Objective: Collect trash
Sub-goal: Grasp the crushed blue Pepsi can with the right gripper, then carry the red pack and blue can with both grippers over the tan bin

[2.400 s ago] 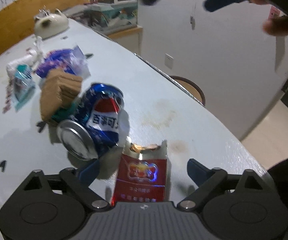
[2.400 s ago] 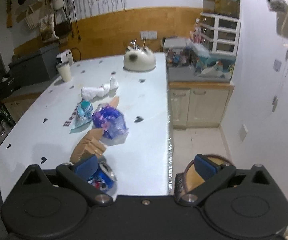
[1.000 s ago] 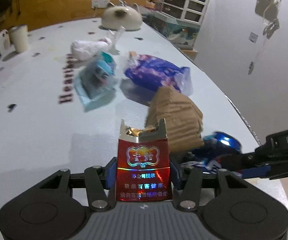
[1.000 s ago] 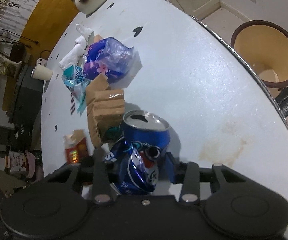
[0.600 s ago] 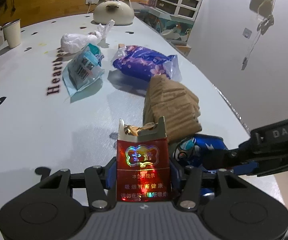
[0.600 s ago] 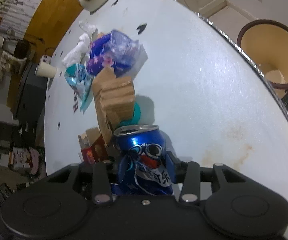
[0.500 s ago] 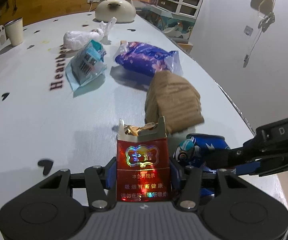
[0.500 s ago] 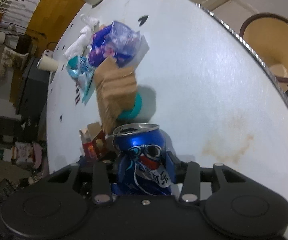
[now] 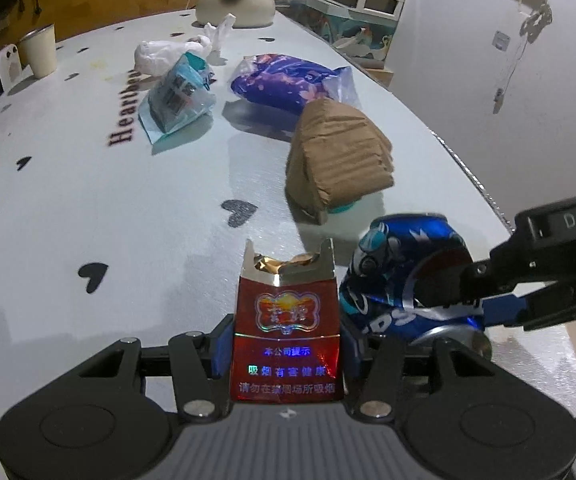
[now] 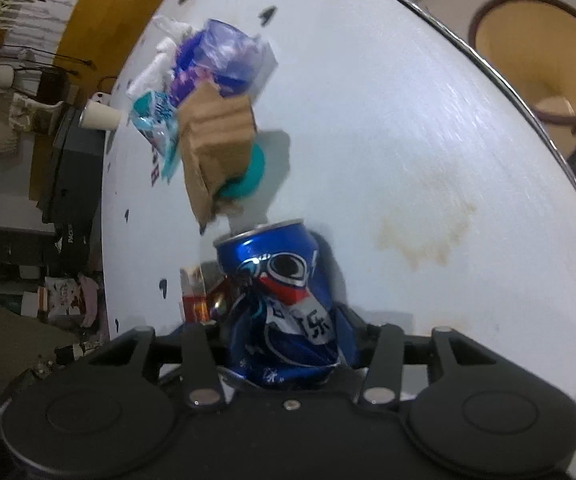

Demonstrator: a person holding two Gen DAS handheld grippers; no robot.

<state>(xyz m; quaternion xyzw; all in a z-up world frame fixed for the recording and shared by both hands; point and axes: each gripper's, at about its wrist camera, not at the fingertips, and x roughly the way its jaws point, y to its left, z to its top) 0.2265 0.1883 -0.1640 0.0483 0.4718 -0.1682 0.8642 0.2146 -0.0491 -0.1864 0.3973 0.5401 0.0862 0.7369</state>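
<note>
The left gripper [image 9: 286, 354] clamps a red pack [image 9: 287, 332]; the right gripper [image 10: 288, 344], jaws just easing apart, has the blue can [image 10: 284, 304] between them. Nothing looks binned yet: bags [image 9: 288, 80] and cardboard [image 9: 338, 158] lie on the table [image 9: 88, 208], well apart from the bin [image 10: 540, 60].

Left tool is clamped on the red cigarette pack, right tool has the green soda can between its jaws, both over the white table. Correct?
Not quite: the soda can is blue, not green, as the right wrist view shows. The rest holds: the left tool clamps the red cigarette pack, over the white table.
</note>
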